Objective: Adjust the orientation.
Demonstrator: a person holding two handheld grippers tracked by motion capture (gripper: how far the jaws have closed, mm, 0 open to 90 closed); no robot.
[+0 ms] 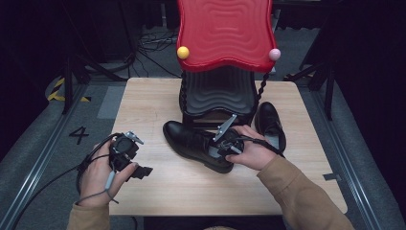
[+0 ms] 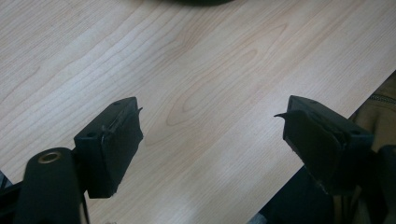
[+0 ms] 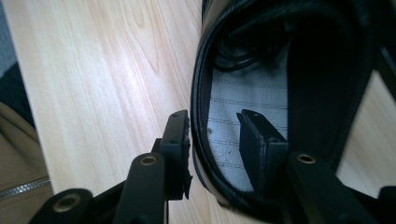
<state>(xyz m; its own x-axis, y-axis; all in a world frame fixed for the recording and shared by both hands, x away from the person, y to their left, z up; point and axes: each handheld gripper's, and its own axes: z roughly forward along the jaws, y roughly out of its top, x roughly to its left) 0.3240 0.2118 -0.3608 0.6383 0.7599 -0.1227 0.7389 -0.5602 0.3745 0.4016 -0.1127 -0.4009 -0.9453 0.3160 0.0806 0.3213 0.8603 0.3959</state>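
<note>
A black leather shoe [image 1: 191,142] lies on the wooden table [image 1: 153,103] at its centre, toe pointing left and away. My right gripper [image 1: 229,146] is at its heel. In the right gripper view my right gripper [image 3: 212,116] is open and straddles the shoe's collar: one jaw outside against the leather, the other inside over the pale insole [image 3: 252,88], with a gap to the wall. A second black shoe [image 1: 270,123] lies to the right, toe pointing away. My left gripper [image 1: 136,163] hovers open over bare wood at the front left, its jaws wide apart [image 2: 210,109] and empty.
A black stand with a wavy red top [image 1: 224,33] rises at the back centre, with a yellow ball [image 1: 182,52] and a pink ball [image 1: 274,54] at its corners. The table's front edge [image 2: 327,114] runs close under my left gripper, a tan sleeve beyond it.
</note>
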